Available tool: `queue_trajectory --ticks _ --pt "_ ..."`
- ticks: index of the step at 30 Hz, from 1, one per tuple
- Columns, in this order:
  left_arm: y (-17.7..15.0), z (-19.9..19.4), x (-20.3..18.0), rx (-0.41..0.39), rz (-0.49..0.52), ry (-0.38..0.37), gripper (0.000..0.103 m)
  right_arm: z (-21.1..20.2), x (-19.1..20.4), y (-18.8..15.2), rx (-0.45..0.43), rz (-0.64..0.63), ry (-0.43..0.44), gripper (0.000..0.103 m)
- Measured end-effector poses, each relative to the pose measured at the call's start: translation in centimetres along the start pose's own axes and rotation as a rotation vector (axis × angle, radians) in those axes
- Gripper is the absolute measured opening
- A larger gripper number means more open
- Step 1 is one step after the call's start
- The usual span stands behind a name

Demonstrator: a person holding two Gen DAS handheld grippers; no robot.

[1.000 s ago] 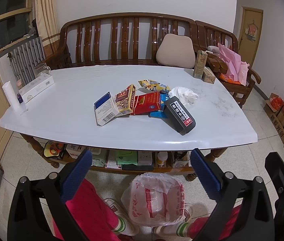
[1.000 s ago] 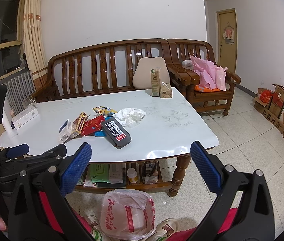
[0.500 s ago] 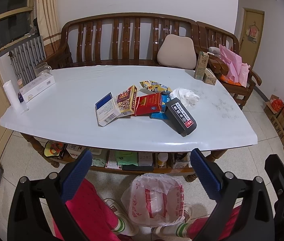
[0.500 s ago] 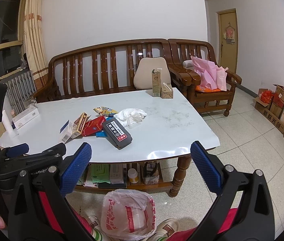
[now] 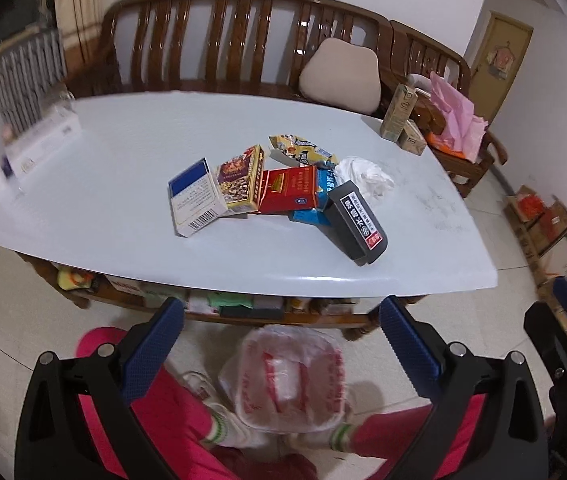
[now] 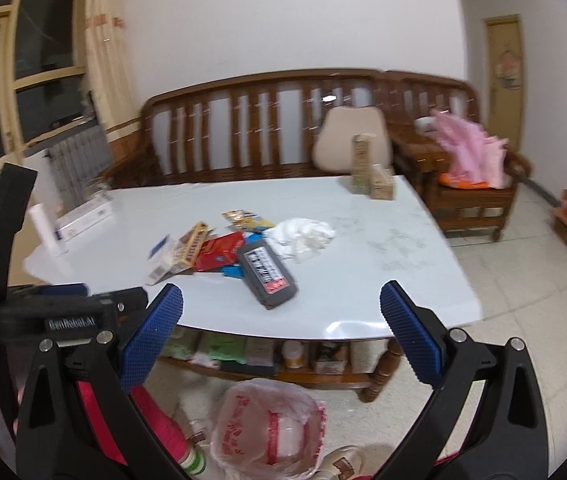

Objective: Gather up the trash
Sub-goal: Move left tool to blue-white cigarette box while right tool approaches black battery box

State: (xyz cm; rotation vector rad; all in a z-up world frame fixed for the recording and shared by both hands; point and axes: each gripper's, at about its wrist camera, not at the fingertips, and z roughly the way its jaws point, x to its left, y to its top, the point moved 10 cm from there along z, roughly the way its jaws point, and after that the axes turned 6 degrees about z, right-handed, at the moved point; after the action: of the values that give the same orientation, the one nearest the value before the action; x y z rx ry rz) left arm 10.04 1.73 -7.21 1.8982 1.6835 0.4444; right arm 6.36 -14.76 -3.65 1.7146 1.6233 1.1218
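Toward the tabletop's (image 5: 123,152) near edge lies the heaped trash (image 5: 283,190); we hold left gripper (image 5: 281,334) and right gripper (image 6: 281,318) empty, jaws wide, above the floor bag (image 5: 289,376), presumably ready to collect.

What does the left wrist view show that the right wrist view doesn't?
Only the left wrist view shows the blue-and-white box's barcode face clearly, and part of the right tongs at its edge. Only the right wrist view shows the window, and the left tongs' body. Both share the white table, the black box, the crumpled tissue and the plastic bag on the floor; both tongs are open and empty.
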Motion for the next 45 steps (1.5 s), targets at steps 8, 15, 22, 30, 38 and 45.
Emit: queue_trajectory --ticks 8,15,22,30,38,45 --pt "2.6 1.4 4.8 0.077 -0.134 -0.009 0.096 2.9 -1.2 3.0 0.058 -0.101 0.056 0.097" --pt "4.7 3.1 7.7 0.13 -0.178 0.006 0.096 5.6 -1.8 5.8 0.115 -0.144 0.111 0.097" --pt "6.6 5.4 8.6 0.184 -0.185 -0.027 0.096 7.6 -1.0 8.0 0.146 -0.186 0.163 0.097" --pt "7.7 8.8 9.1 0.245 -0.185 -0.064 0.096 11.3 0.4 7.1 0.241 -0.253 0.198 0.097" --pt "7.1 12.5 10.9 0.293 -0.259 -0.081 0.096 15.5 1.2 4.2 0.341 -0.314 0.214 0.097" --pt "6.8 15.1 12.1 0.315 -0.316 -0.095 0.096 18.6 2.1 0.9 0.439 -0.346 0.264 0.097"
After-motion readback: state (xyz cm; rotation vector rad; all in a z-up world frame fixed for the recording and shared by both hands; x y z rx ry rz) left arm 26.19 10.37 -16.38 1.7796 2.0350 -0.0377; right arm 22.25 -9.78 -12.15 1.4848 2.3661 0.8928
